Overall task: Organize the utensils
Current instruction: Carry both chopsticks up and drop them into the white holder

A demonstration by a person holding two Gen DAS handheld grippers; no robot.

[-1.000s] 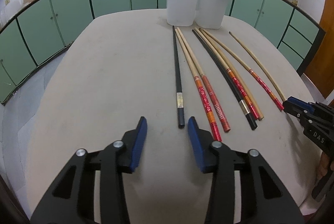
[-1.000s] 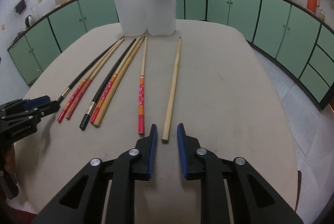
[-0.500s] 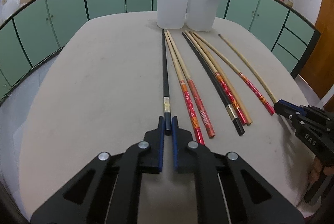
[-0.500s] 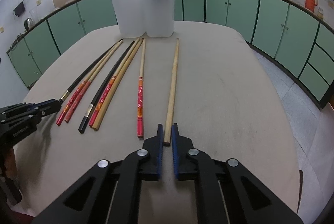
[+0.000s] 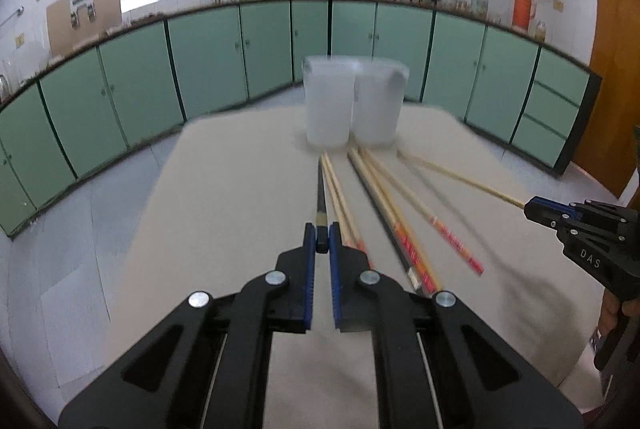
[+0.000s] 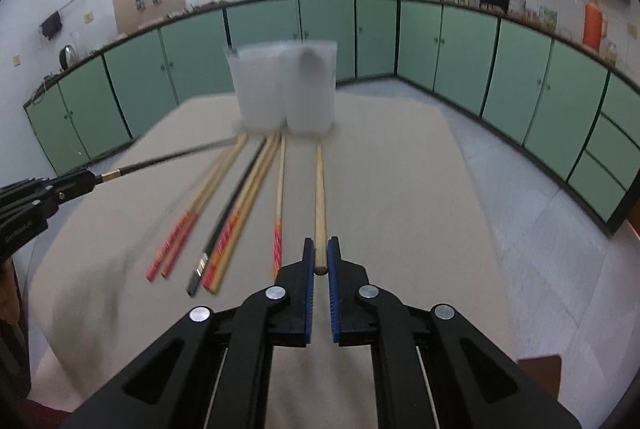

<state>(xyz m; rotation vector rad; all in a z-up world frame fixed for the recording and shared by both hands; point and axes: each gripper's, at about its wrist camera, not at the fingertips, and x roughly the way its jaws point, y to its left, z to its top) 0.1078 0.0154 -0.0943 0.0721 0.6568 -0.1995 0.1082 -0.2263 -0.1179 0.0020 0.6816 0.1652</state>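
My left gripper (image 5: 321,235) is shut on the near end of a black chopstick (image 5: 321,197) and holds it lifted above the table, pointing at two white cups (image 5: 354,101). My right gripper (image 6: 320,253) is shut on the near end of a plain wooden chopstick (image 6: 319,197), also lifted. Several other chopsticks (image 6: 240,205), some with red ends and one black, lie on the beige table (image 6: 400,189). The left gripper (image 6: 86,182) with the black chopstick (image 6: 160,160) shows at the left of the right wrist view. The right gripper (image 5: 530,207) with the wooden chopstick (image 5: 460,178) shows at the right of the left wrist view.
The two white cups (image 6: 286,89) stand side by side at the table's far end. Green cabinets (image 5: 208,61) run around the room beyond the table. A brown door (image 5: 616,69) is at the far right.
Both grippers have closed on a chopstick end, the left on the black one, the right on the plain wooden one, and raised them off the table. The views are now blurred.
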